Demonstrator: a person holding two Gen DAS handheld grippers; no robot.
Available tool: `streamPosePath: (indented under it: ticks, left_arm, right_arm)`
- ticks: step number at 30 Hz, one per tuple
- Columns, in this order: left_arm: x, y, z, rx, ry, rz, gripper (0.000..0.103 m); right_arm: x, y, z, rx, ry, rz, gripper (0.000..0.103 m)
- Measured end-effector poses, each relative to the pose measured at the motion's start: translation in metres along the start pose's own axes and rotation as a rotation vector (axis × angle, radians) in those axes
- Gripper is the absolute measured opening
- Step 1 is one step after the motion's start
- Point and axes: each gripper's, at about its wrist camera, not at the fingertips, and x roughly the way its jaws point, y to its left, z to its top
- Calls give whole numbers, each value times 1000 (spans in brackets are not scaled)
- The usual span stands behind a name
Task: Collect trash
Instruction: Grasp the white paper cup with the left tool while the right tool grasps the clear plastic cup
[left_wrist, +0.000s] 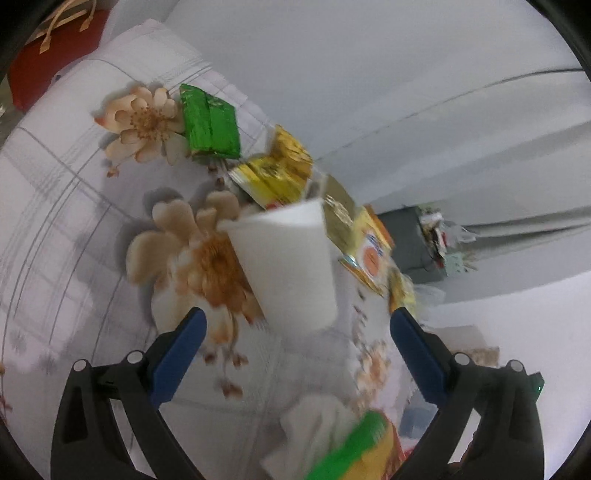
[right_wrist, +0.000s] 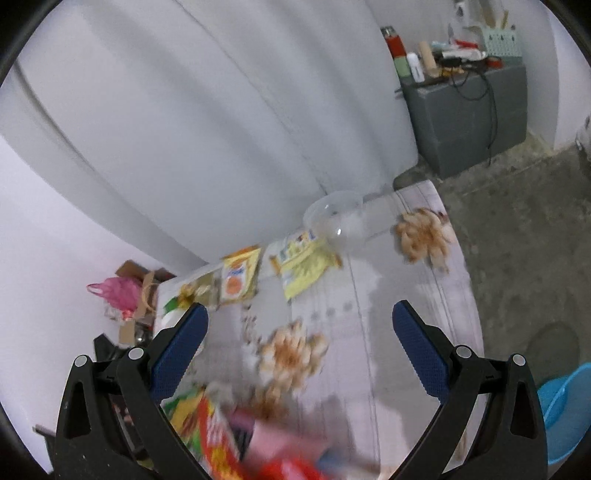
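The left gripper (left_wrist: 297, 315) stands wide open with nothing between its blue pads; a white paper cup (left_wrist: 286, 264) sits upright on the flowered tablecloth (left_wrist: 66, 221) just ahead of it, at twelve o'clock, apart from both fingers. Beyond the cup, toward twelve and one o'clock, lie a yellow wrapper (left_wrist: 277, 171) and an orange-and-yellow packet (left_wrist: 369, 254). A green packet (left_wrist: 210, 123) rests farther off at eleven o'clock. Down at six o'clock, close under the gripper, a crumpled white tissue (left_wrist: 317, 421) and a blurred green-and-yellow wrapper (left_wrist: 354, 446) lie touching.

The right gripper (right_wrist: 299, 314) is likewise spread wide and empty over the same cloth. At twelve to one o'clock, well ahead, a clear plastic cup (right_wrist: 340, 218) lies on its side. Just beside its mouth is a pale yellow wrapper (right_wrist: 303, 266), and at eleven o'clock an orange packet (right_wrist: 238, 277). At six to seven o'clock, near the gripper, sits a blurred heap of red, yellow and pink packaging (right_wrist: 236, 439); I cannot tell the pieces apart. A blue tub (right_wrist: 565, 410) shows on the floor at four o'clock, and a grey cabinet (right_wrist: 465, 122) at one.
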Motion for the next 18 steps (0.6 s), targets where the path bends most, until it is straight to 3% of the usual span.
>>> streamPosePath:
  ticks: [10, 18]
  left_arm:
    - [23, 1, 19, 10, -11, 32, 97]
    - [32, 6, 23, 39, -14, 32, 97]
  right_arm:
    - [97, -7, 56, 26, 111, -110, 95]
    - [133, -11, 67, -15, 147, -172, 95]
